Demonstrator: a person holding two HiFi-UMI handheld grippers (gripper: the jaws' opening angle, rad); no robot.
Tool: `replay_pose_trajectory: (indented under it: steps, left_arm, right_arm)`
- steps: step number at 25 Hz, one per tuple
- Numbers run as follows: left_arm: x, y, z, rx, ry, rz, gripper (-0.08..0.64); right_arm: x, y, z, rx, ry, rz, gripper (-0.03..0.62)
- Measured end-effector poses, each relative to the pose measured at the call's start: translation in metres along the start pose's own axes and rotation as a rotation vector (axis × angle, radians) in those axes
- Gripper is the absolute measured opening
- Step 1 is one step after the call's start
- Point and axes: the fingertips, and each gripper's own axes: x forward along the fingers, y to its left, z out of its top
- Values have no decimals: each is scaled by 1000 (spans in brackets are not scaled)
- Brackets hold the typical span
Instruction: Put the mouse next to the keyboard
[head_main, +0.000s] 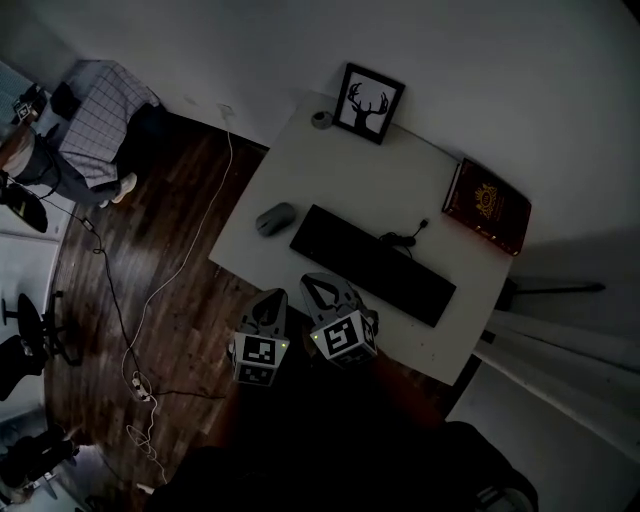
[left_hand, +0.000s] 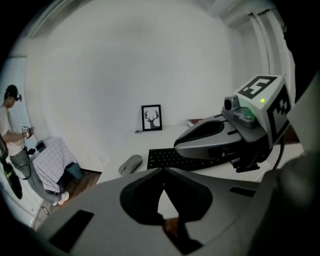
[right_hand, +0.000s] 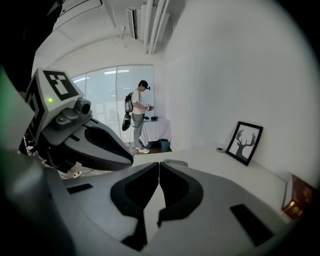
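Hovering at the near edge of the table (head_main: 400, 180), my left gripper (head_main: 270, 298) and right gripper (head_main: 322, 285) both have their jaws pressed together with nothing between them. Just beyond them lies the keyboard (head_main: 372, 263), and the mouse (head_main: 275, 218) sits just off its left end, a narrow gap between the two. If it needs to go closer, I judge the left gripper is the better placed. I would spread its jaws before reaching, come down across the mouse's long sides, pinch low on the shell, and slide rather than lift, keeping clear of the keyboard's cable. My count is two grippers, one keyboard and one mouse. Further back are one book (head_main: 487, 206), one framed picture (head_main: 369, 102) and one small round thing (head_main: 321, 119) beside the frame.
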Motion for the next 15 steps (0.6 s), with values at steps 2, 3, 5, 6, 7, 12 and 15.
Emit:
replay_pose_trajectory:
  steps: [2,3,5,6,7,12,15]
  left_arm:
    - [11,17,3,57,25,-8,3]
    - [17,28,7,91,37,-10,3]
    - [31,44,13,172,72,-30,3]
    - [39,51,12,223,104,-51,3]
    - [47,57,10,282,146,-73,3]
    - [90,96,-3,503,280,-128,3]
    - [112,110,-6,473,313,-211,271]
  right_arm:
    - [14,-6,-1,-26,29,2,21]
    - [23,-9,2,-41,40,4,21]
    - [41,-16,8,-92,70,7,21]
    - [50,-19,11,-133,90,3,21]
    - [58,-22,15,-185,112,-4,21]
    - [107,-38,15,-460,279,-14,21]
    - [139,-46,-14,-601,471,88,34]
